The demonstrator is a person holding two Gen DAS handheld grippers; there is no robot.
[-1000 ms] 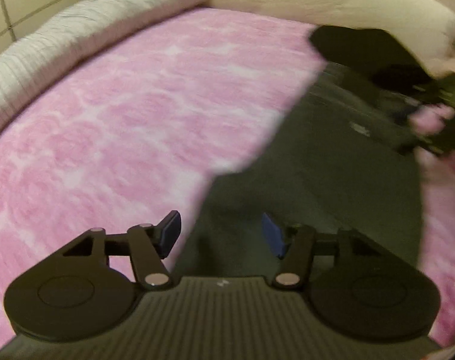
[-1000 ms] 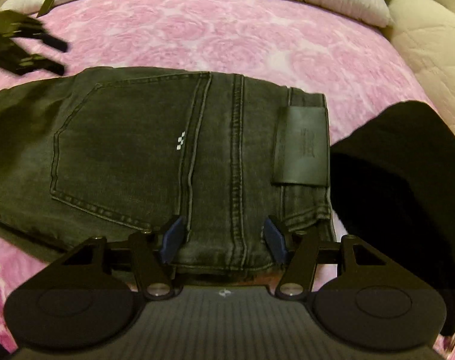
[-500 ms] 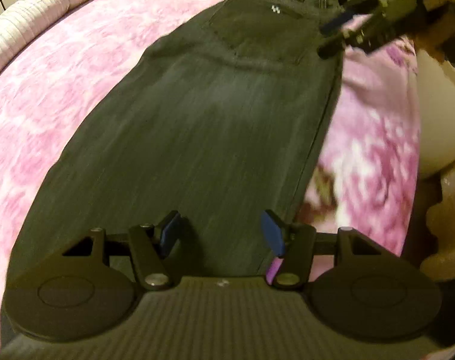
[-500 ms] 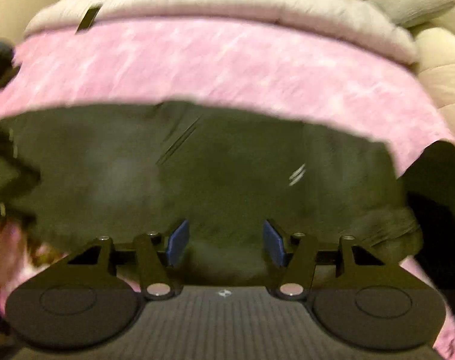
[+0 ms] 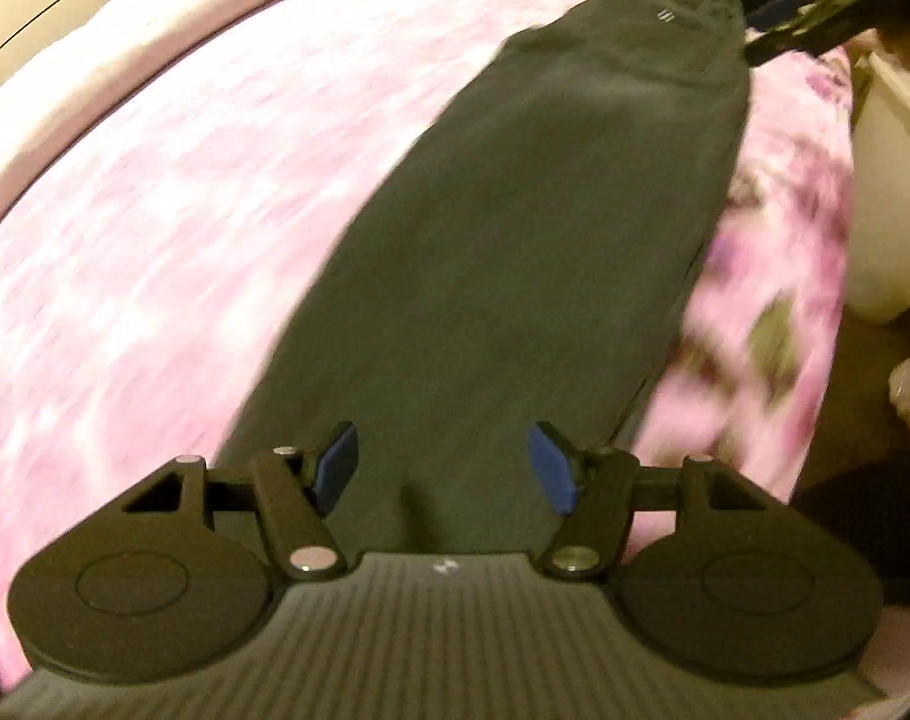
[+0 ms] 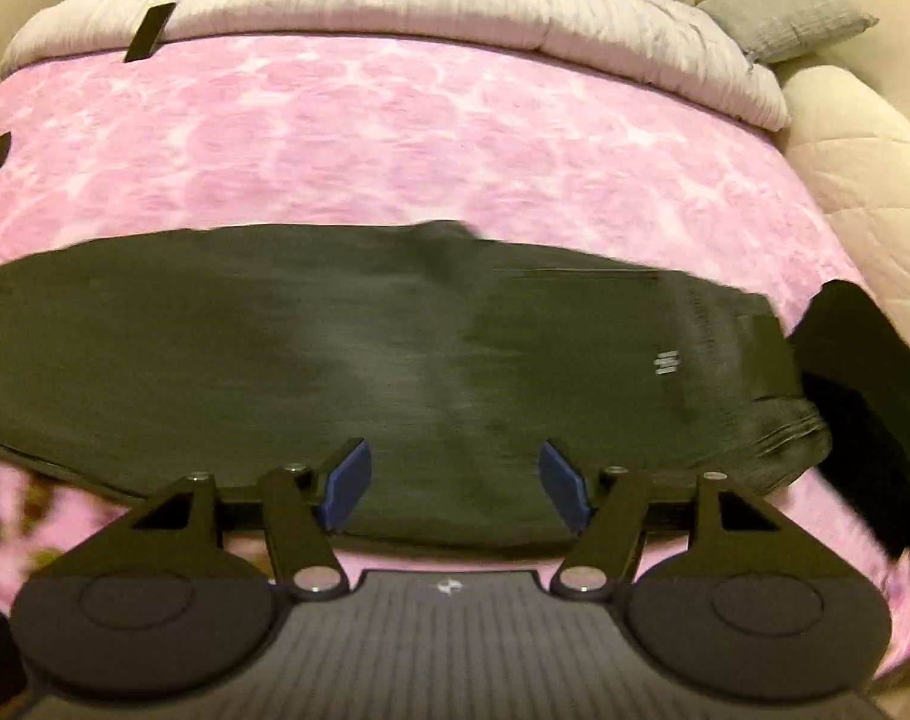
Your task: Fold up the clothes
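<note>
Dark grey jeans [image 6: 395,360] lie flat and lengthwise on the pink bed cover [image 6: 395,138], legs stacked one on the other, waistband beside a black garment [image 6: 863,396]. A second ago the right tool [image 6: 449,489] hovered at the waistband; it now stands over the mid-length, fingers apart and empty. The left tool [image 5: 443,465], likewise apart and empty, has come to the hem end. Judged from this, the jeans are halved lengthwise and a crosswise fold is due.
</note>
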